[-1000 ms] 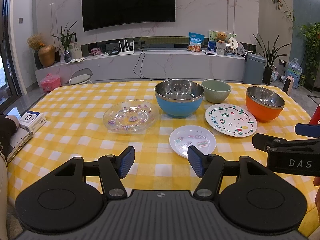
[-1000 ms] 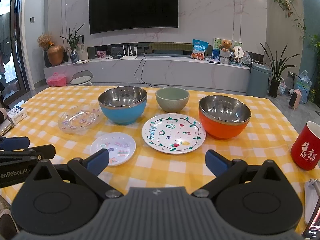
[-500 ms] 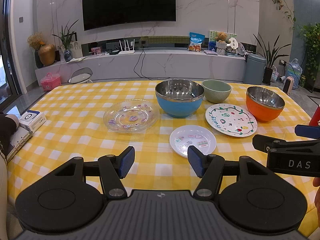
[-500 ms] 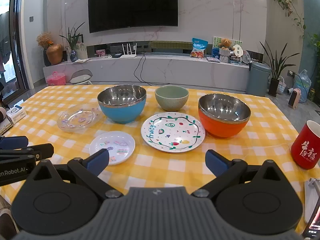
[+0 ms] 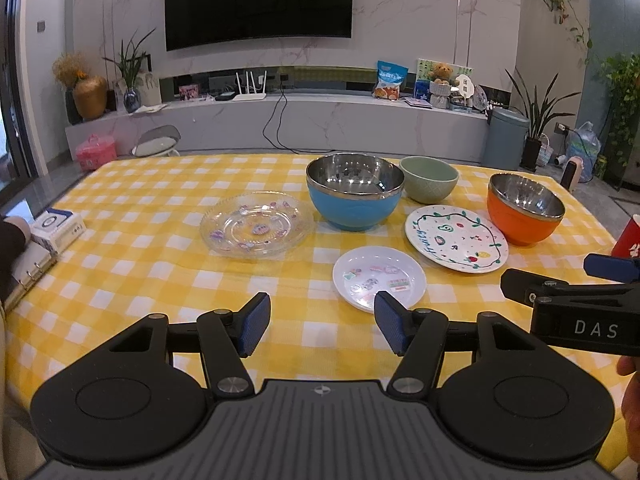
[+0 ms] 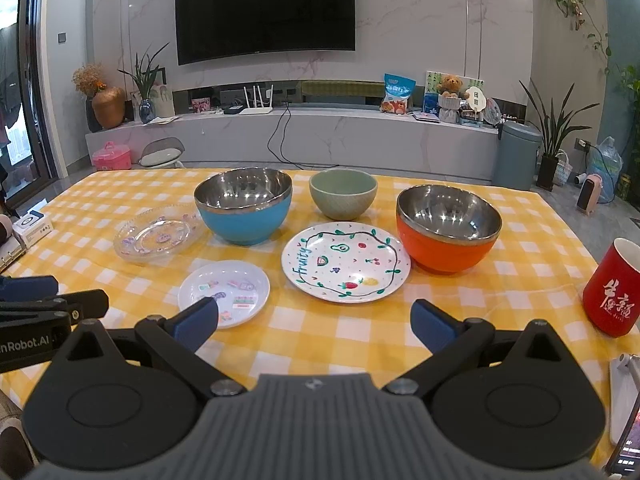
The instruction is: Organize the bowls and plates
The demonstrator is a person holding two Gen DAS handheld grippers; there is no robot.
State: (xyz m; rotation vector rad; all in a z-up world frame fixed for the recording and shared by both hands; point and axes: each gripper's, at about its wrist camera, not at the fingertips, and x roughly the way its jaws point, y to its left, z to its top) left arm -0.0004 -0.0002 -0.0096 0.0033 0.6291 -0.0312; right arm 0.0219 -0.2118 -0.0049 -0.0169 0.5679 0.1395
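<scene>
On the yellow checked tablecloth [image 5: 152,240] stand a blue steel-lined bowl [image 5: 354,190] [image 6: 243,205], a green bowl [image 5: 429,179] [image 6: 343,193] and an orange steel-lined bowl [image 5: 525,208] [image 6: 448,227]. In front lie a clear glass plate [image 5: 256,223] [image 6: 158,234], a small white plate [image 5: 379,277] [image 6: 224,291] and a painted "Fruity" plate [image 5: 456,238] [image 6: 346,262]. My left gripper [image 5: 320,328] is open and empty, just short of the small white plate. My right gripper [image 6: 314,322] is open wide and empty, short of the "Fruity" plate.
A red mug [image 6: 612,288] stands at the right table edge. A ring binder with a small box [image 5: 56,226] lies at the left edge. A phone on a stand [image 6: 624,400] is at the near right. Each gripper shows in the other's view.
The right gripper has crept slightly forward toward the dishes. The left gripper has barely moved. No dish has moved.
</scene>
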